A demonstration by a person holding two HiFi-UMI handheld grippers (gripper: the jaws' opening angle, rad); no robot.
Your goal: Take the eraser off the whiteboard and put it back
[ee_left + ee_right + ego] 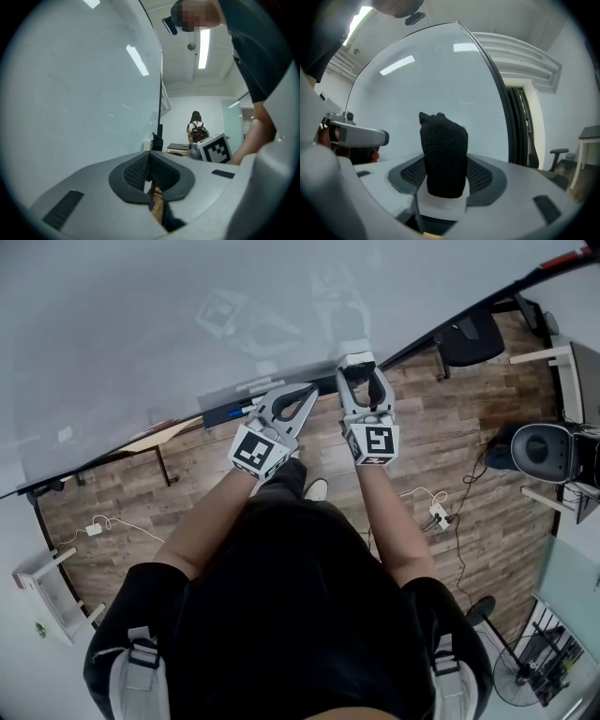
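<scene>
The left gripper [150,174] has its jaws pressed together with nothing between them. The right gripper [444,180] has its jaws clamped wide on the white-backed black felt eraser [443,152], which is close before the large glossy whiteboard [169,324].

looks like an office or meeting room to me: there's a huge whiteboard [187,334] along one wall, a wood-look plank floor [206,474] and a black office chair [469,338] parked next to it. there are also long strip lights [204,47] on the ceiling, white charger cables [438,514] trailing over the floor, and a person with a backpack [197,129] standing down the far end.
</scene>
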